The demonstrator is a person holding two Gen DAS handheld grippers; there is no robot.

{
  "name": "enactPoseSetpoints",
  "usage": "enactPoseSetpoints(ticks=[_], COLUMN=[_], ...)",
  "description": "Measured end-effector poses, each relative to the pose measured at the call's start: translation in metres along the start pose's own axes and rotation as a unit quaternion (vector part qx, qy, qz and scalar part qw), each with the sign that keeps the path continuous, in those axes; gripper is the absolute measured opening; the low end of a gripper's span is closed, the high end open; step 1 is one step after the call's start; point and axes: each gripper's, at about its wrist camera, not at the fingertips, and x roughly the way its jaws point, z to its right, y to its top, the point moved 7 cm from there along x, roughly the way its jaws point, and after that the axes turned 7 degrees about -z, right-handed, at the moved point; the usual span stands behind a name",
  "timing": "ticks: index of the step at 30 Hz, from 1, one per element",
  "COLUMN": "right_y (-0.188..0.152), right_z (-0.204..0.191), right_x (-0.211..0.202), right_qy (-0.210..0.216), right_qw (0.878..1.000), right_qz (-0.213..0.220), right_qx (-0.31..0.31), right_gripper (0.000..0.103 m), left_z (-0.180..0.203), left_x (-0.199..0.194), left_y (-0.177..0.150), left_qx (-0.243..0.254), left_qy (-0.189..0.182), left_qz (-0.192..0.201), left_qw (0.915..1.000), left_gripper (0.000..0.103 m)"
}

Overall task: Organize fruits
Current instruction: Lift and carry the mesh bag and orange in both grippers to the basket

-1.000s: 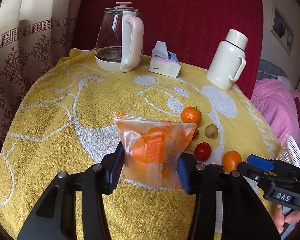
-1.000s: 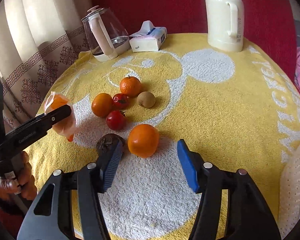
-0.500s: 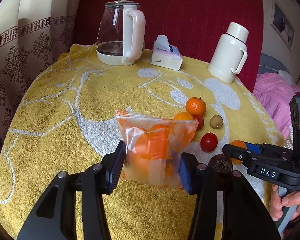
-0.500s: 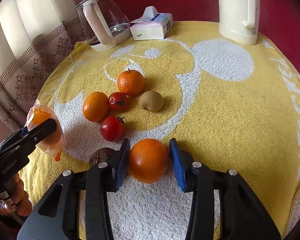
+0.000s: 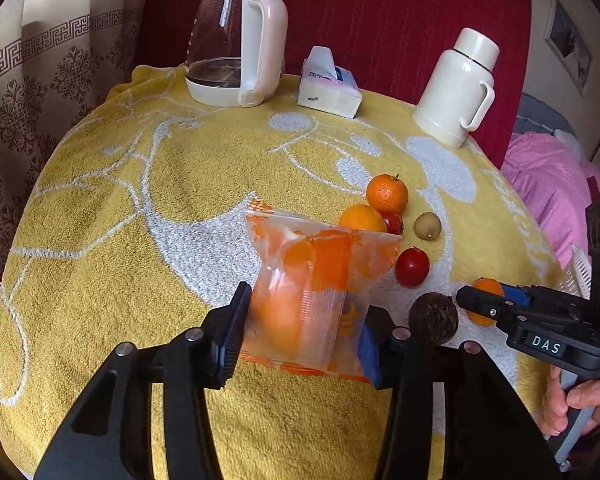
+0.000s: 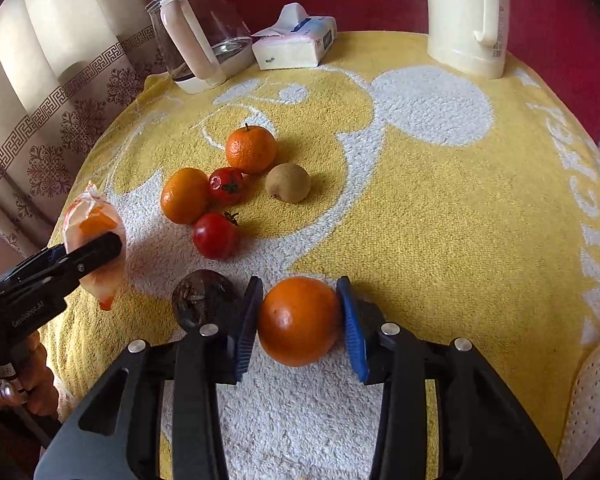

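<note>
Right wrist view shows the right tongs clenched on a large orange, both blue pads pressed against its sides, low over the white patch of the yellow towel covering the worktop. Just left of the orange lies a dark brown round fruit. Farther off sit two red tomatoes, two smaller oranges and a brownish kiwi, clustered close together. At the far edge stand a glass kettle, a tissue pack and a cream thermos.

Left wrist view has the left tongs grasping a clear plastic bag with orange fruit inside, held upright above the near side of the towel, left of the fruit cluster.
</note>
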Motion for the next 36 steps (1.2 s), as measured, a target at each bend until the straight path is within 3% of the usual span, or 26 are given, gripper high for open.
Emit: enactPoseSetpoints(ticks=[7,12,18,25,36], right_y=[-0.002,0.009,0.027,0.056,0.078], right_z=[0.007,-0.001,-0.020,-0.056,-0.093], right_x=[-0.021,-0.046,-0.072,-0.098,-0.119], right_qy=[-0.008,-0.021,-0.027,-0.036,-0.042], right_qw=[0.998,0.998,0.998,0.998,0.998], right_qz=[-0.034,-0.040,-0.048,-0.043,-0.043], right_qx=[0.059,0.053,0.033,0.006,0.019], right_gripper=[0.039,0.039,0.039,0.039,0.039], left_z=[-0.014,-0.016,-0.003,0.016,0.001], left_x=[-0.047,-0.078,-0.114,-0.158,-0.205], left_y=[-0.005,-0.002,0.012,0.030,0.051], left_qx=[-0.025,-0.039,-0.048,-0.017,0.011], left_qy=[0.010,0.020,0.014,-0.005,-0.016], left_qz=[-0.031,-0.037,-0.029,-0.003,0.033], left_qw=[0.9992,0.9984,0.9983,0.9998,0.9993], left_gripper=[0.048,0.048,0.048,0.048,0.048])
